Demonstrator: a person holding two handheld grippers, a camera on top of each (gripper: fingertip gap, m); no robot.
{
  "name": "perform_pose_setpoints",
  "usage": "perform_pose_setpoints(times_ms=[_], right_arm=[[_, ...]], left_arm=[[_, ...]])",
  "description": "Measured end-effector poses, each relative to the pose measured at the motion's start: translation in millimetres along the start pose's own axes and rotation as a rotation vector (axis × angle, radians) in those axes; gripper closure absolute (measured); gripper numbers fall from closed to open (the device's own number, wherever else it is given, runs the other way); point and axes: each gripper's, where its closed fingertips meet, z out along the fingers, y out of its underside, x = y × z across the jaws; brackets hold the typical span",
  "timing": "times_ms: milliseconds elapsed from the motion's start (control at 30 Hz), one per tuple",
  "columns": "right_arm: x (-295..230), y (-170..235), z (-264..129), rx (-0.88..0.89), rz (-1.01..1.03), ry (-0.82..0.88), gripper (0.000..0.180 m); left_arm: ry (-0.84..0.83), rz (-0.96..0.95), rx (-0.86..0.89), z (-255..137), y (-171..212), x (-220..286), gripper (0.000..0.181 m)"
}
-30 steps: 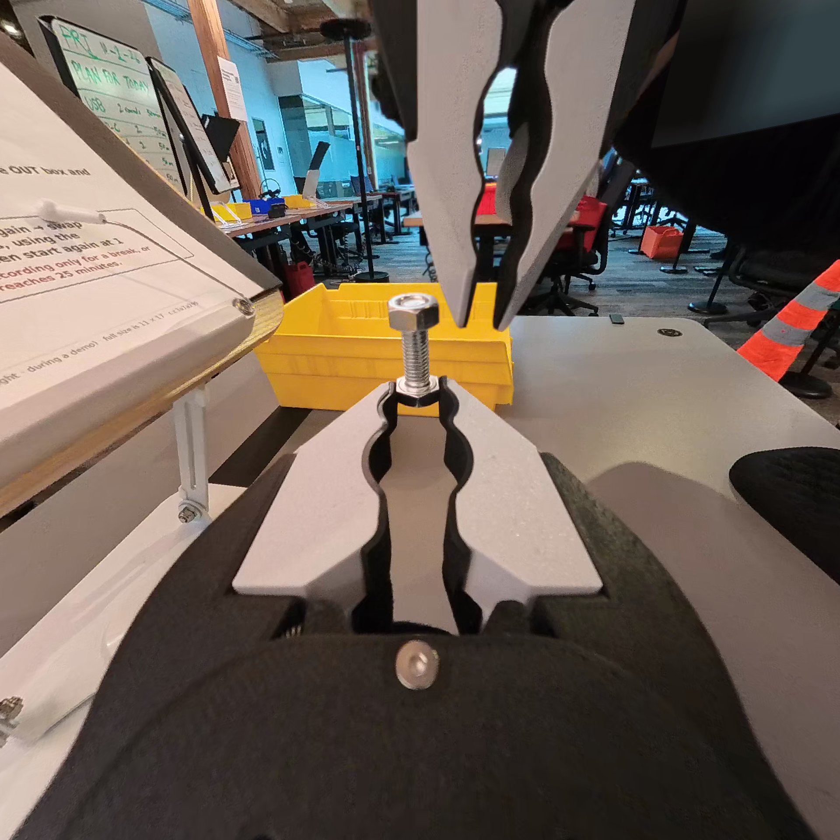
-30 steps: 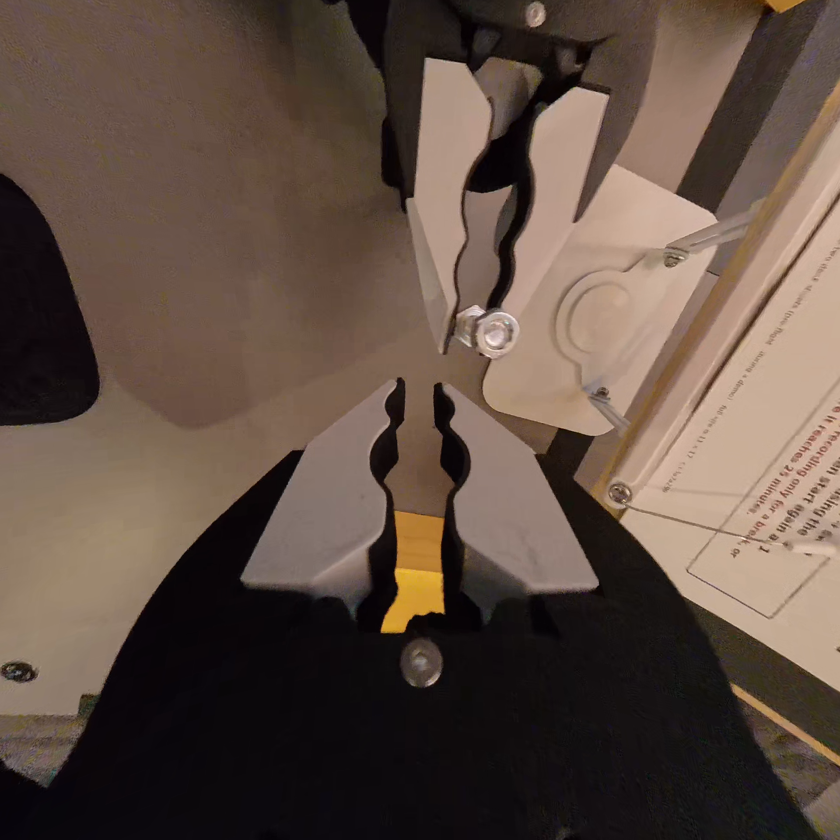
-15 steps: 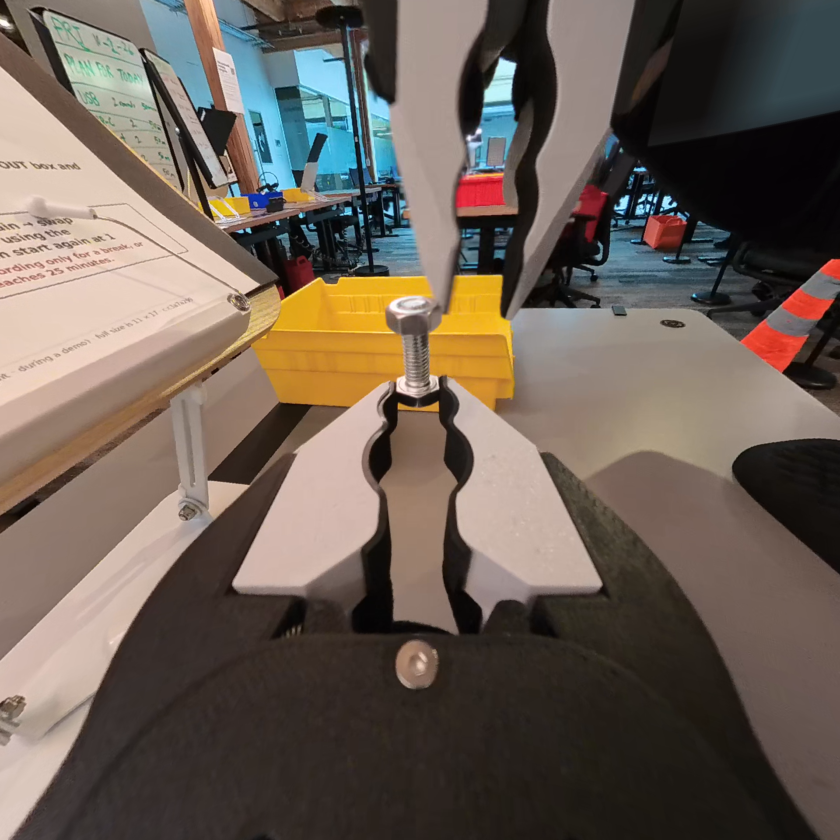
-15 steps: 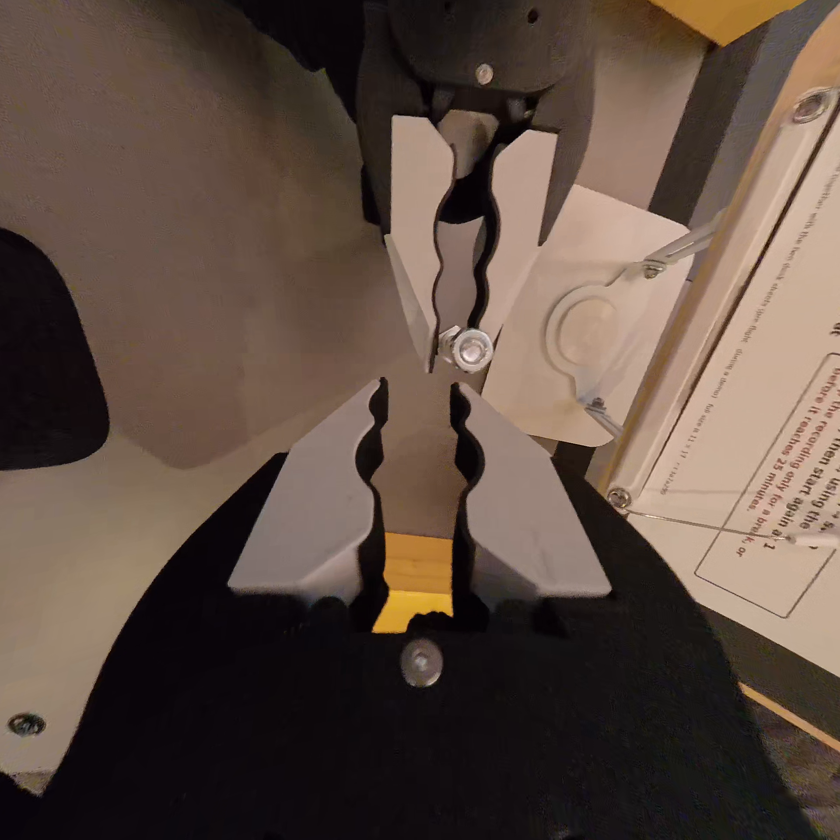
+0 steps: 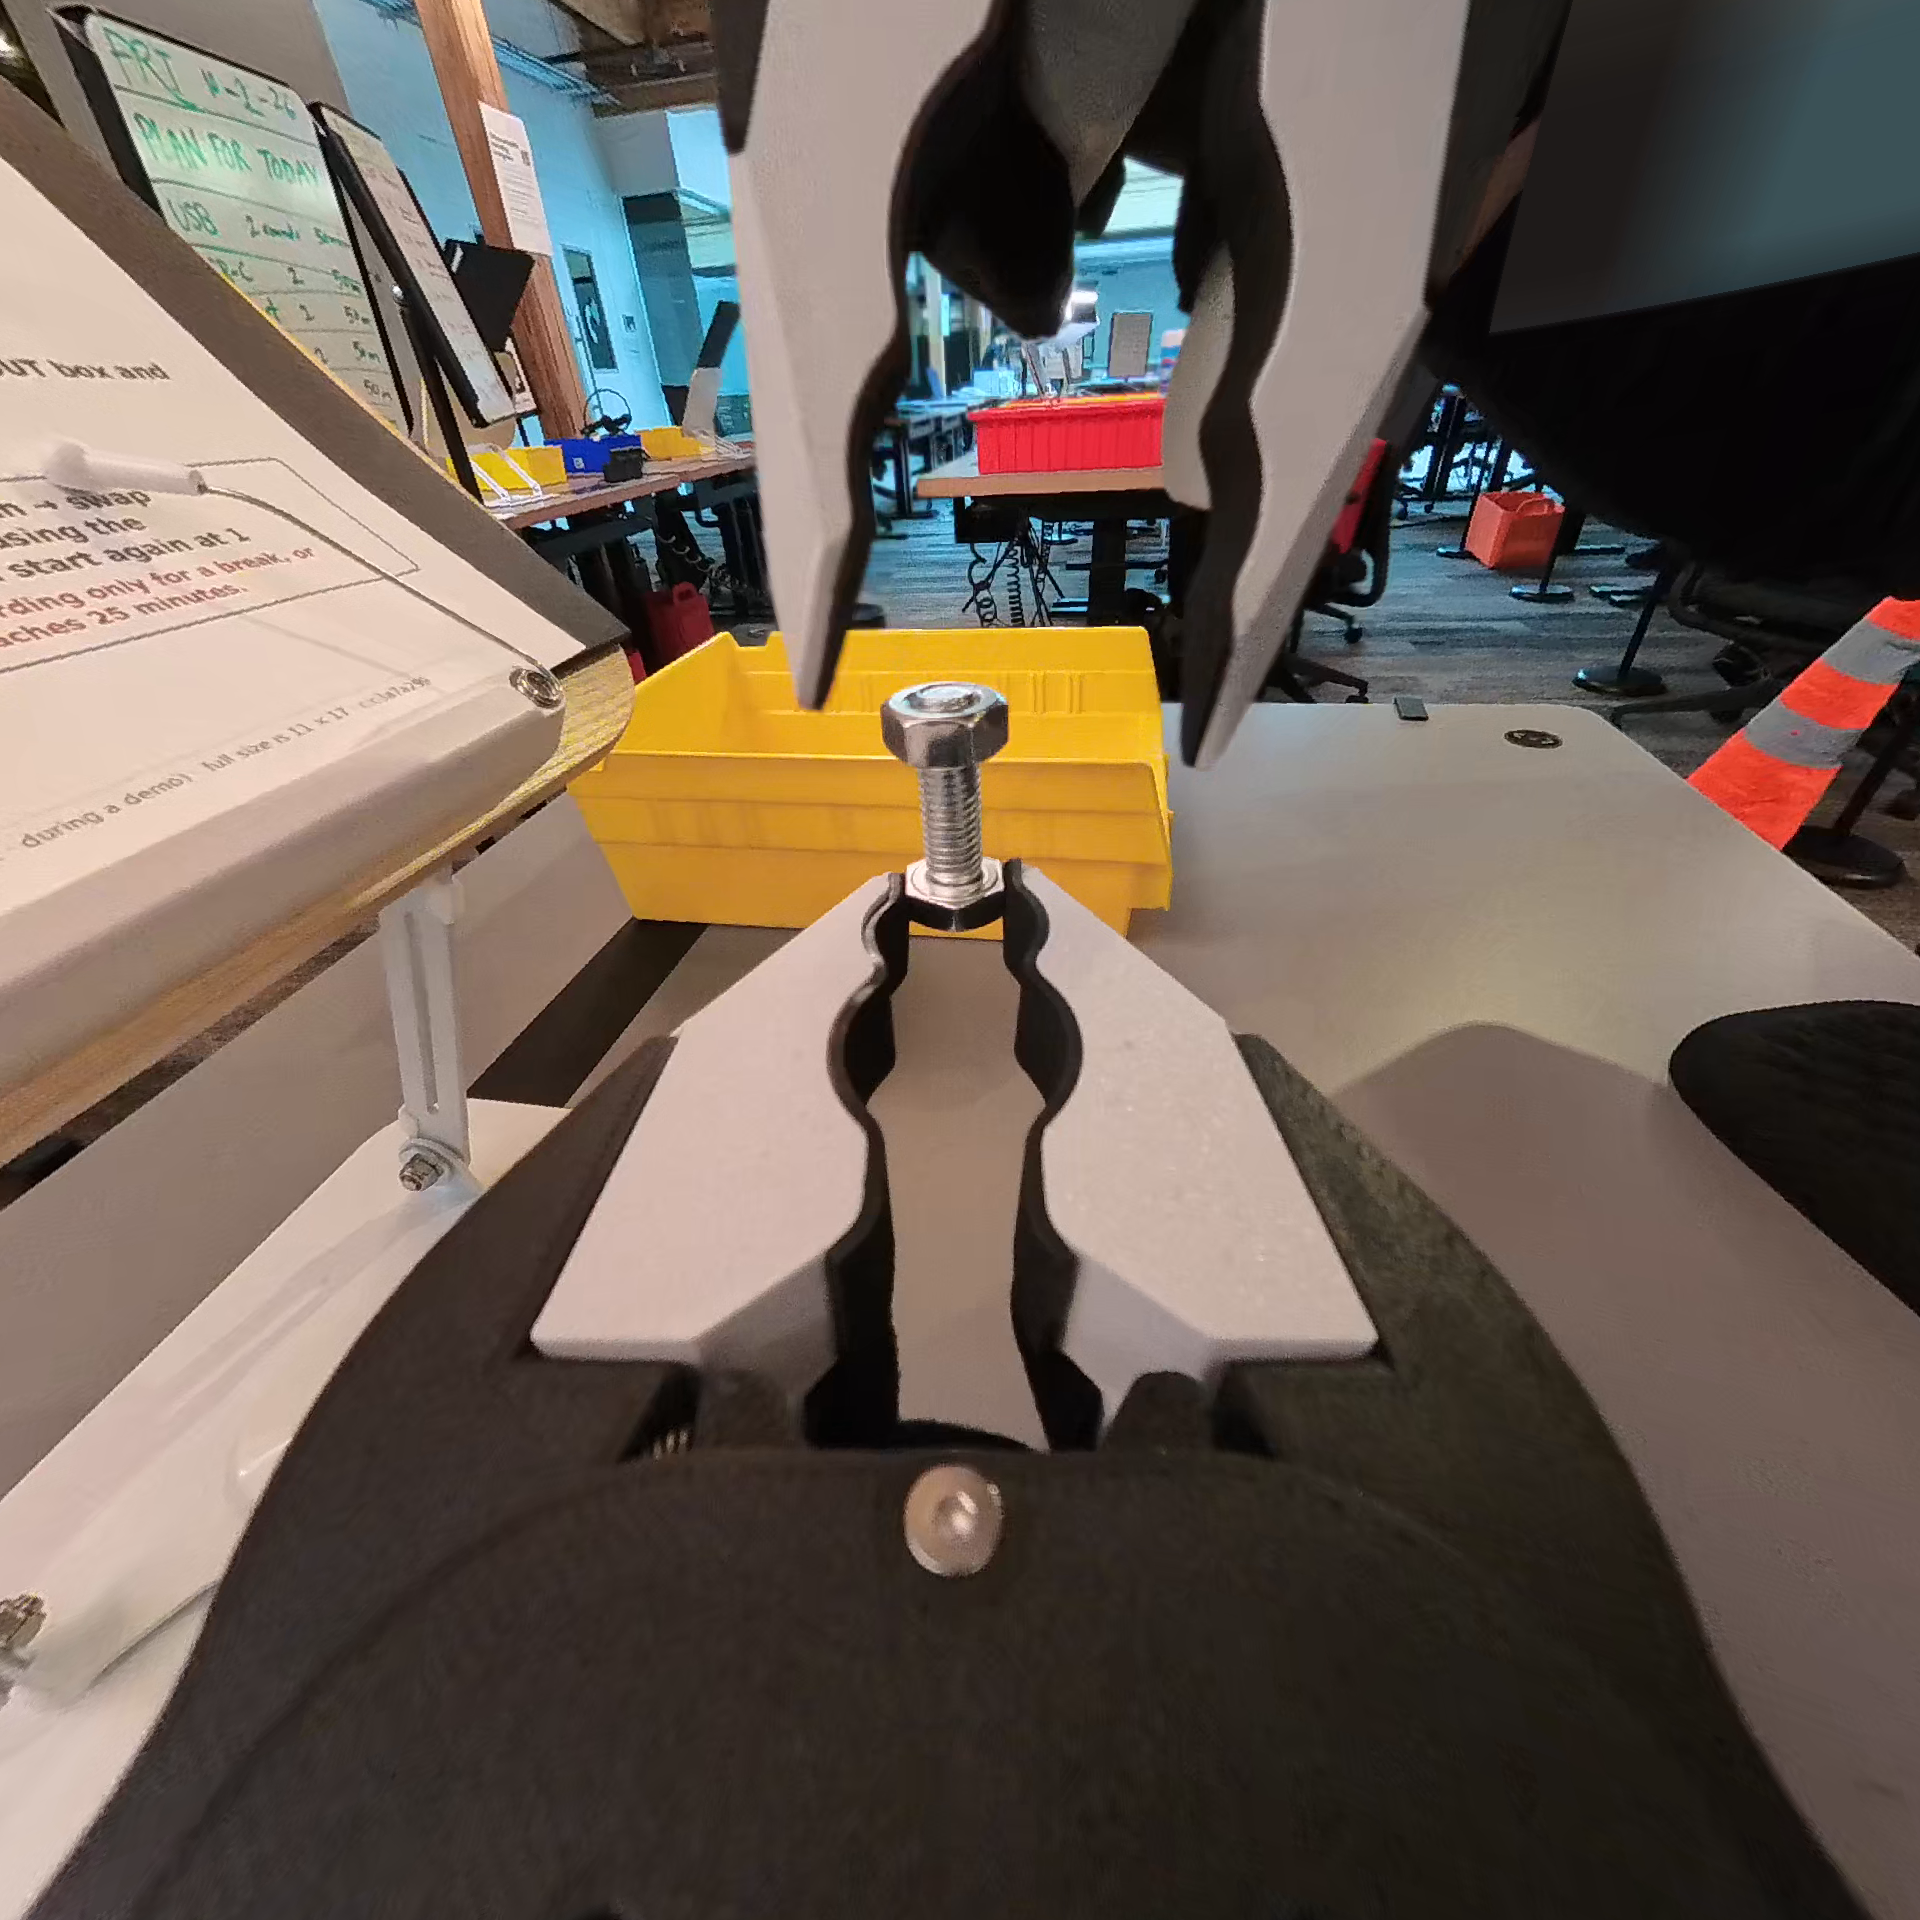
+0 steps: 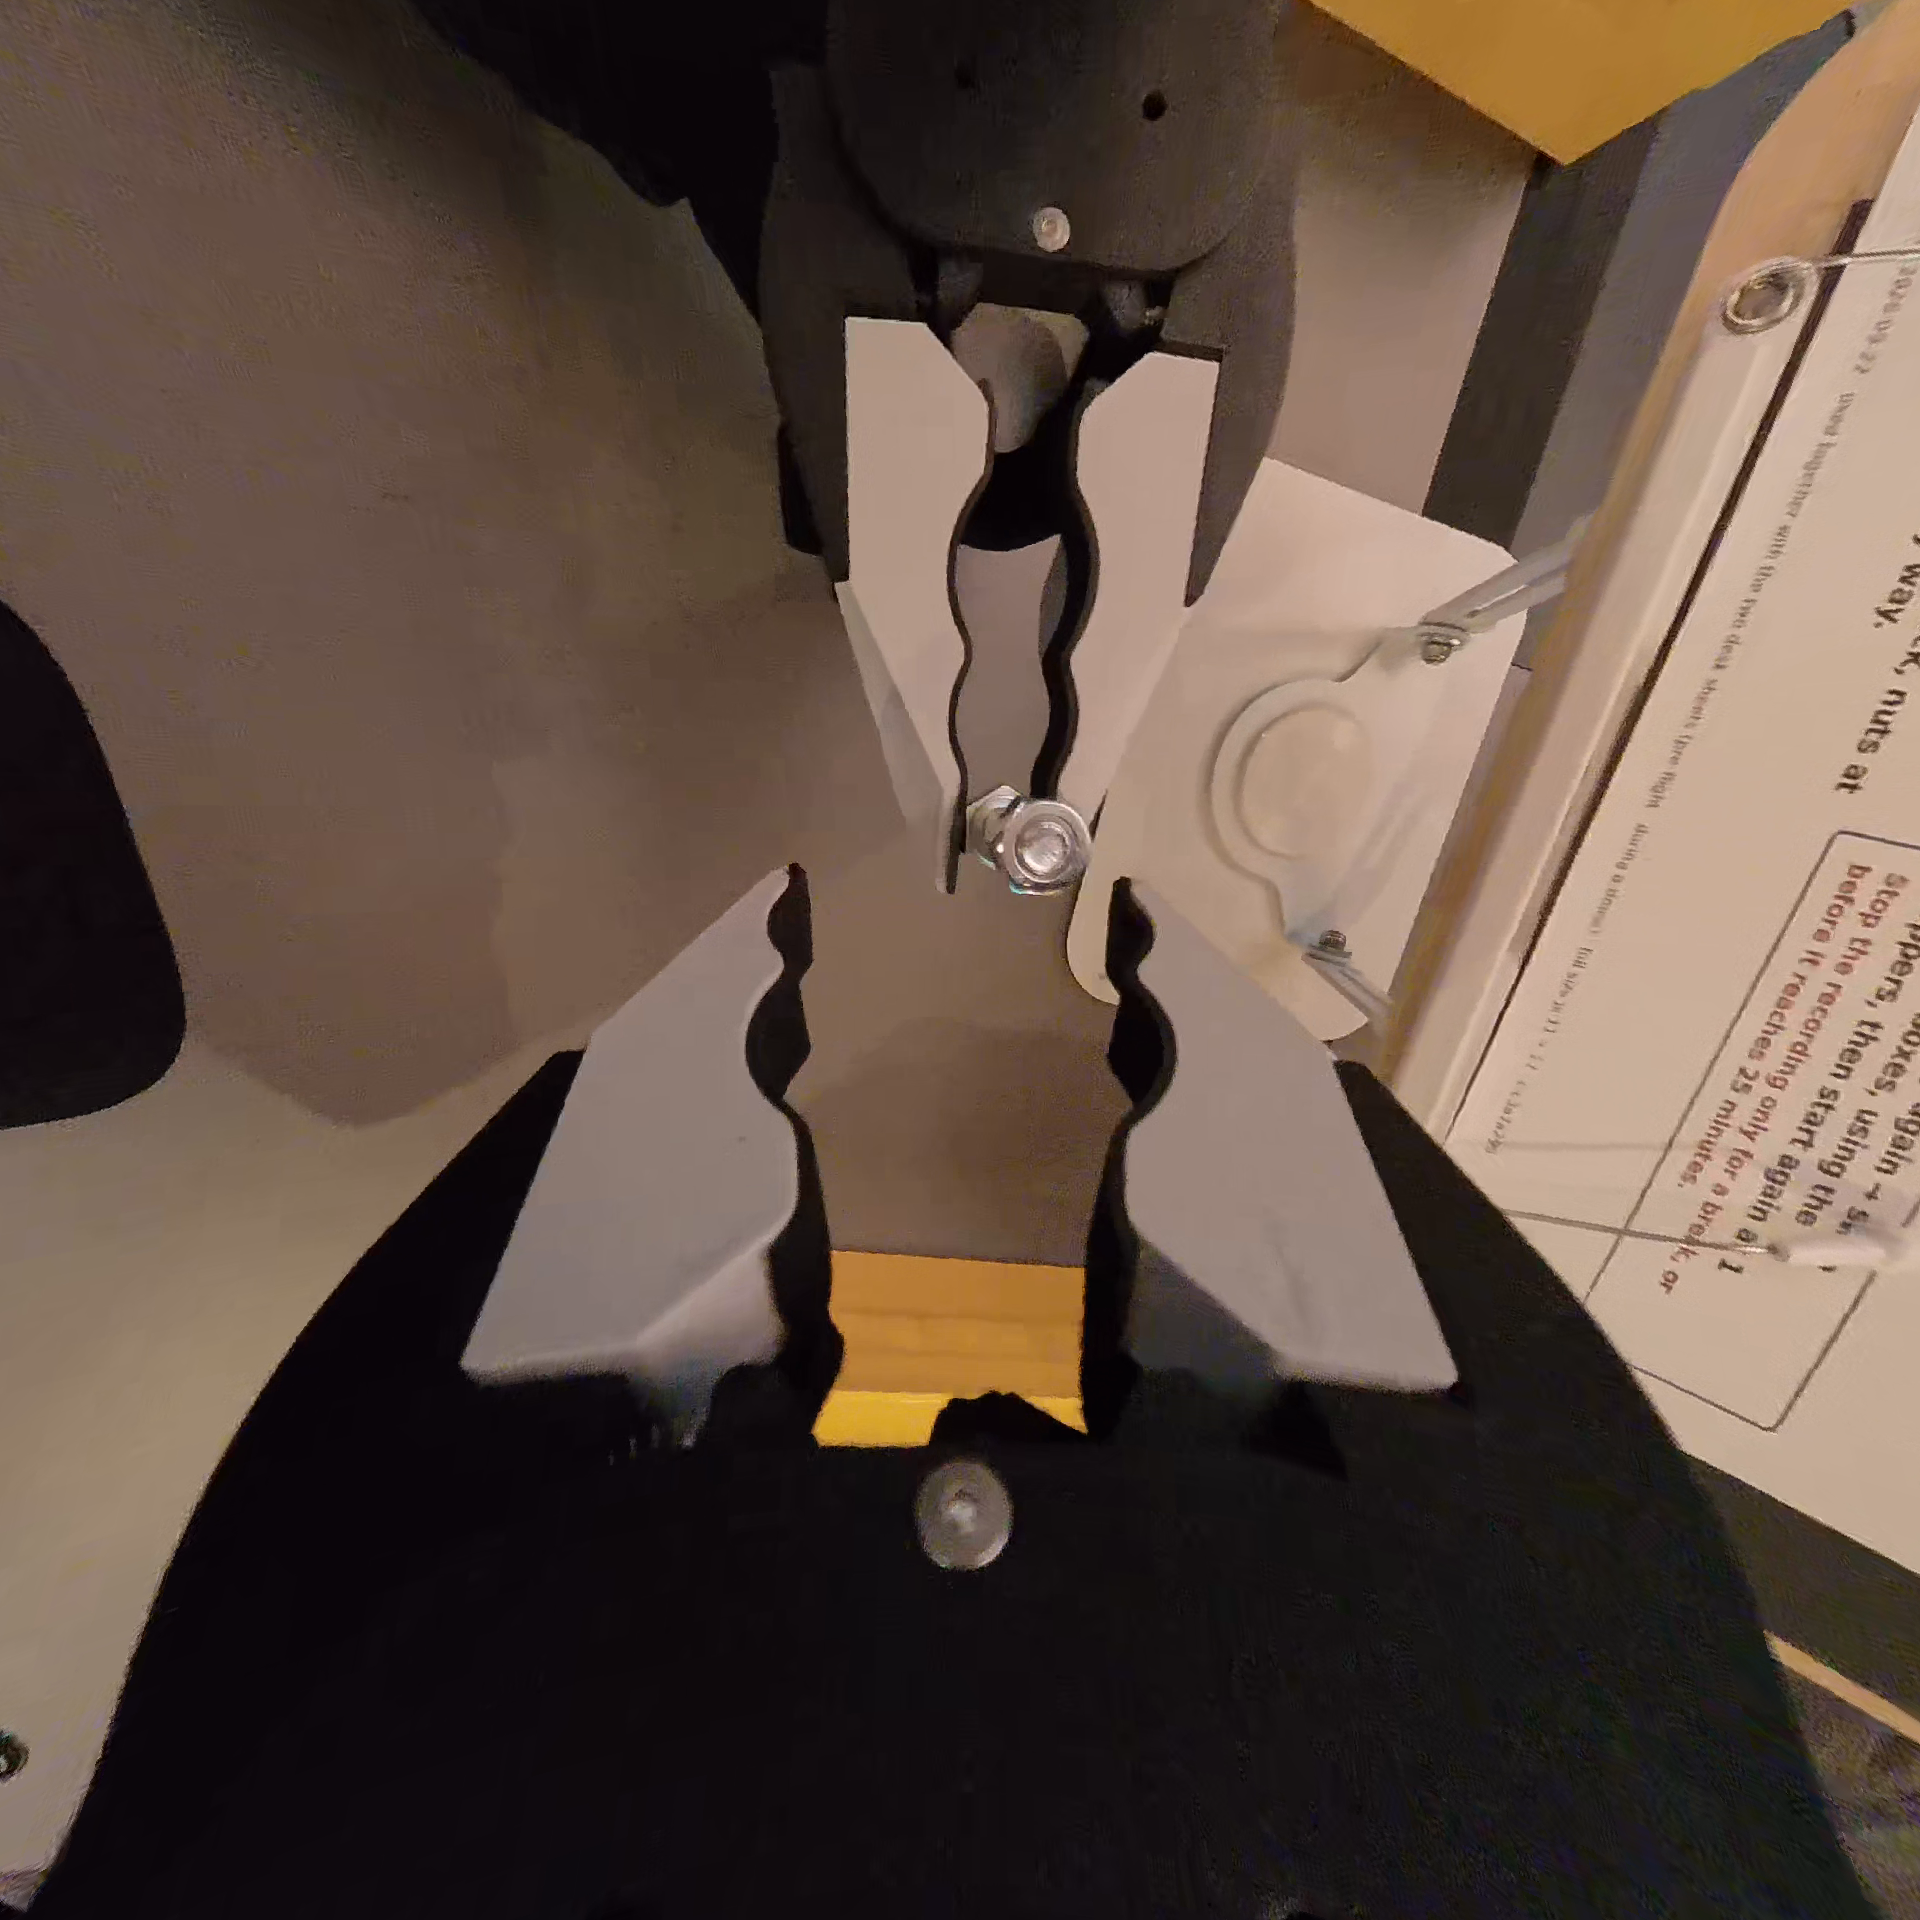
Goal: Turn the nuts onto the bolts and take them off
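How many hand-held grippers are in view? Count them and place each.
2. The left hand-held gripper is low in the middle, shut on the lower end of the upright bolt. The right hand-held gripper hangs open just above the bolt's top. None appears hidden.

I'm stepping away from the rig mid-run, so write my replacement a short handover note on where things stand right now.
Left hand-held gripper: shut on the nut at the lower end of the bolt, which stands upright with its hex head on top.
Right hand-held gripper: open and empty, fingertips either side of the bolt head, not touching it.
Yellow bin sits behind on the table.
Done: nut is on the thread.
Left: probably close the right hand-held gripper on the head and turn. Which way it is being turned, I cannot tell.
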Motion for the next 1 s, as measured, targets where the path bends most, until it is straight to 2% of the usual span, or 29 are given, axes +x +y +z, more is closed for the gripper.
perform_pose_setpoints(times_ms=[33,67,100,133,200,367,533,667,700,833,1000], right_arm=[[-4,0,2,-0.004,-0.008,-0.02,0.13],[-8,2,3,-0.014,-0.011,-0.036,0.133],[-13,6,2,-0.032,-0.011,-0.064,0.157],[-19,10,1,-0.051,-0.005,-0.109,0.17],[-17,9,-2,-0.039,0.009,-0.104,0.165],[-2,2,1,0.0,0.009,-0.013,0.131],[-22,6,-1,-0.019,0.003,-0.128,0.136],[-3,3,-3,0.009,0.023,-0.033,0.138],[-1,2,-2,0.015,0.016,-0.013,0.133],[4,-4,4,0.026,0.007,0.017,0.131],[5,-3,12,0.021,0.024,-0.007,0.15]], left_arm=[[-0.001,0.002,-0.002,0,0,0,0.165],[0.0,0.004,-0.004,0,0,0,0.165],[0.0,0.01,-0.015,1,2,1,0.165],[-0.004,0.015,-0.018,1,3,1,0.165],[0.004,0.003,-0.002,1,1,1,0.165],[0.001,0.0,-0.001,0,0,0,0.165],[0.004,0.001,-0.008,1,2,1,0.165],[0.002,-0.001,-0.004,0,2,0,0.165],[0.002,-0.001,-0.004,0,2,0,0.165],[0.005,0.003,-0.008,2,2,1,0.165],[0.005,0.009,-0.01,1,2,1,0.165]])
